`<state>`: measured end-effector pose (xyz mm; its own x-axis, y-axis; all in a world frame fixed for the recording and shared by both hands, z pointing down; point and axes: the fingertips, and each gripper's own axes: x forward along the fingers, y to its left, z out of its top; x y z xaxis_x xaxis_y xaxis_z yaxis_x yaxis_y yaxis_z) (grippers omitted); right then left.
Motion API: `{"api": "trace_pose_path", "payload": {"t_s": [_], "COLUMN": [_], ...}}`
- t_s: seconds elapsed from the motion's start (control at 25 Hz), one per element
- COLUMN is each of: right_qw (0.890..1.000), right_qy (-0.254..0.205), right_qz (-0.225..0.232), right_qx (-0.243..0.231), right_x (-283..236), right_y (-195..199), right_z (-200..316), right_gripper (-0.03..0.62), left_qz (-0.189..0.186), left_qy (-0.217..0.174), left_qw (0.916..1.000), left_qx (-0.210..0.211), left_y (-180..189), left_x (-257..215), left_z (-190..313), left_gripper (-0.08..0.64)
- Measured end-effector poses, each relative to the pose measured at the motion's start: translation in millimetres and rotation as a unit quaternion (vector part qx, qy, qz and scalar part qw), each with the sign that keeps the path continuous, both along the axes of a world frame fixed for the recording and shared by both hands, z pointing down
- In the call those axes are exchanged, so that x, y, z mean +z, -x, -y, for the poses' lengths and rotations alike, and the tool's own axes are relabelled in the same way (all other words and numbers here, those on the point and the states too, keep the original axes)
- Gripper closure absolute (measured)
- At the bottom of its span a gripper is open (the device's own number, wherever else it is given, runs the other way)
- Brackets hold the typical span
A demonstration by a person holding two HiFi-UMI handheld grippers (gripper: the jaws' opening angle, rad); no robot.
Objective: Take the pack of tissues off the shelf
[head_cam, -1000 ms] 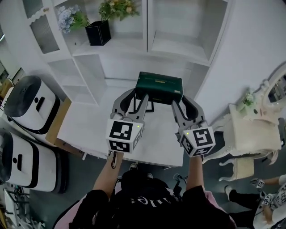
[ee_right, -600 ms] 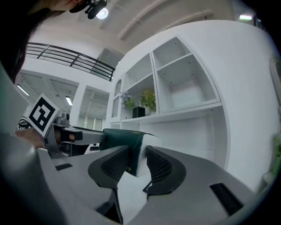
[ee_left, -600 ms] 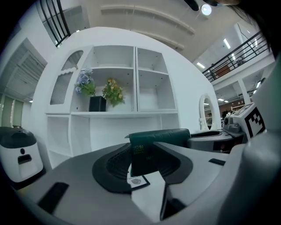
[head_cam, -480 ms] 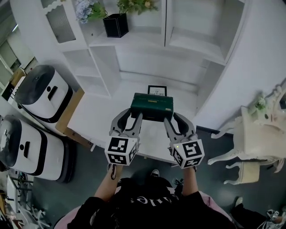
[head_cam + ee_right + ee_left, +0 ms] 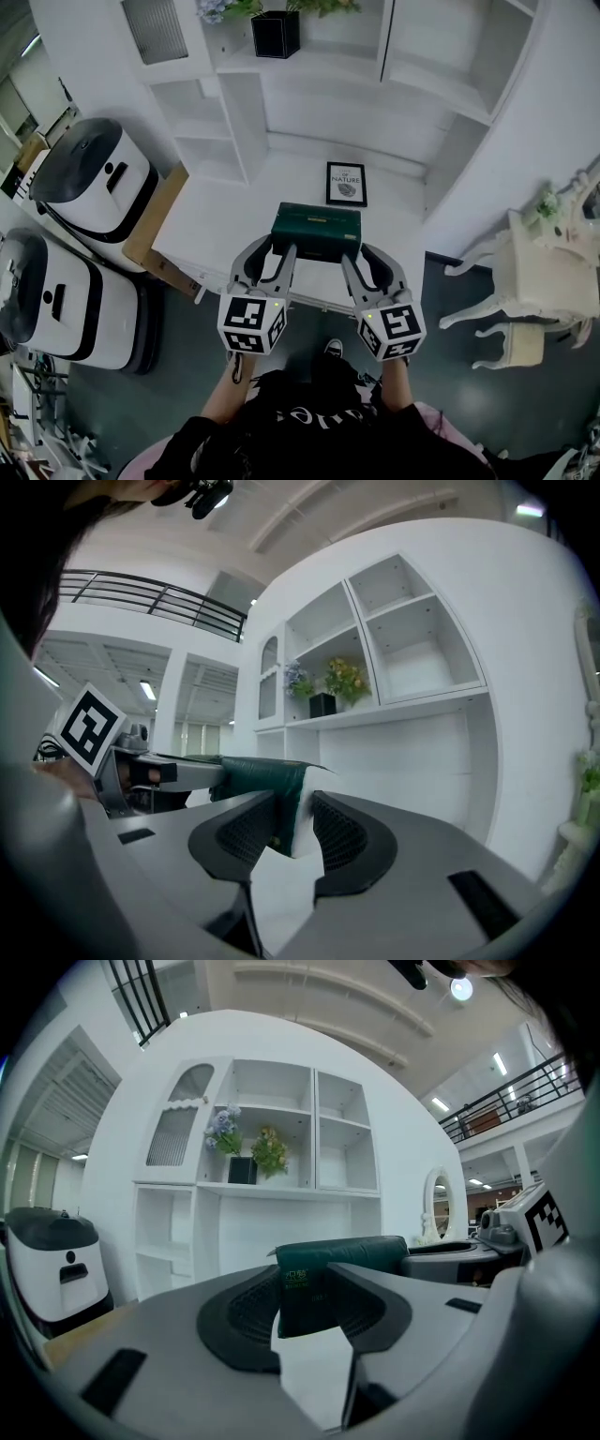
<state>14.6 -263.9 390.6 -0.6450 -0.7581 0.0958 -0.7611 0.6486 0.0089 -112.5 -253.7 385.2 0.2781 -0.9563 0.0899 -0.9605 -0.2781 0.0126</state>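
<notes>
head view: pack of tissues [image 5: 316, 232] off the shelf [image 5: 319, 66], over the desk [image 5: 220, 220], pinched at each end by left gripper [image 5: 278, 247] and right gripper [image 5: 359, 251]; could slip, given soft wrapper, shallow bites.

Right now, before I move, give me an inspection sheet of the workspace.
Surface: white desk below the shelves.
Job's things: green pack of tissues, off the shelves, held over the desk's front edge.
Clutter: framed picture on the desk behind the pack.
Grippers: left gripper shut on the pack's left end; right gripper shut on its right end.
Cables: nothing seen.
Surroundings: white shelf unit with a black flower pot; white appliances and a cardboard box at left; white furniture at right.
</notes>
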Motion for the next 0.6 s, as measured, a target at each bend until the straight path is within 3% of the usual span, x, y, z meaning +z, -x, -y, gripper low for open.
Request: {"api": "trace_pose_path", "payload": {"t_s": [0.6], "right_qw": [0.999], "right_qy": [-0.007], "right_qz": [-0.024], "right_qx": [0.023], "right_x": [6.2], "right_y": [105.7], "right_z": [-130.5], "right_gripper": [0.439], "left_qz": [-0.030], "left_qy": [0.000], "left_qw": [0.9993], "left_qx": [0.020], "left_y": [106.1], "left_x": [13.9], "left_z": [-126.1], "left_gripper": [0.416]}}
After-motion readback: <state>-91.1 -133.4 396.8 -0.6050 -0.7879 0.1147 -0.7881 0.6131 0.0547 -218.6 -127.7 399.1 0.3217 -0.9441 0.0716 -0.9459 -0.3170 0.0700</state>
